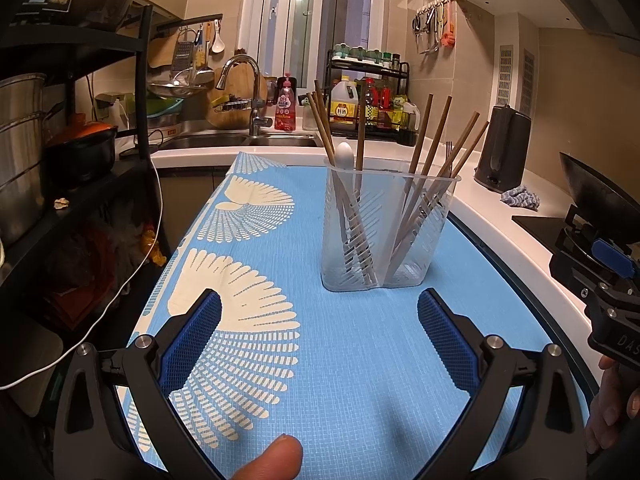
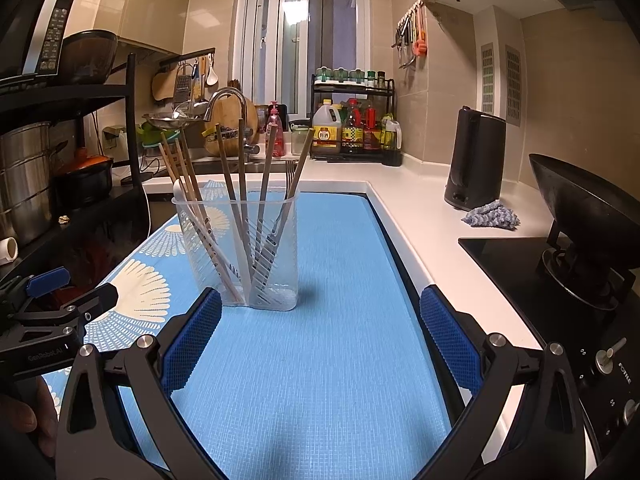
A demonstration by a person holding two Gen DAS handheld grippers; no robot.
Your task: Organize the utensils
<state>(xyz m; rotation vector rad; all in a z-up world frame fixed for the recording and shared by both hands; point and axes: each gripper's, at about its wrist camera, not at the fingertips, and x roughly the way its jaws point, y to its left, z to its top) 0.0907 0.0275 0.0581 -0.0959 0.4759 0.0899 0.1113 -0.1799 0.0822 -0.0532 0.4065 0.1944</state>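
My left hand-held gripper (image 1: 319, 322) hangs low over the blue mat (image 1: 360, 360) on the tabletop (image 1: 496, 216), its two blue-padded fingers spread wide with nothing between them. The clear slotted utensil holder (image 1: 386, 232) stands upright on the mat just ahead of it, at about 1 o'clock from the gap between the fingers, near but not touching either pad. Wooden chopsticks (image 1: 430, 142) lean out of it in two fans, one bunch toward 11 o'clock and one toward 1 o'clock, with a white spoon (image 1: 345, 156) poking up at the left rim and a fork (image 1: 449, 148) showing behind the right bunch.

My right hand-held gripper (image 2: 320, 320) is just as wide open and grips nothing. From its view the same holder (image 2: 240, 248) sits at about 11 o'clock, close to the left finger's tip (image 2: 200, 320), though I cannot tell whether they touch. The chopsticks (image 2: 228, 164) splay upward there too.

Each view catches the other tool at its edge: the right one at 3 o'clock in the left view, the left one at 9 o'clock in the right view. A dark kettle (image 2: 476, 160) and a crumpled blue cloth (image 2: 492, 214) sit on the white tabletop at 2 o'clock, well apart from the holder.
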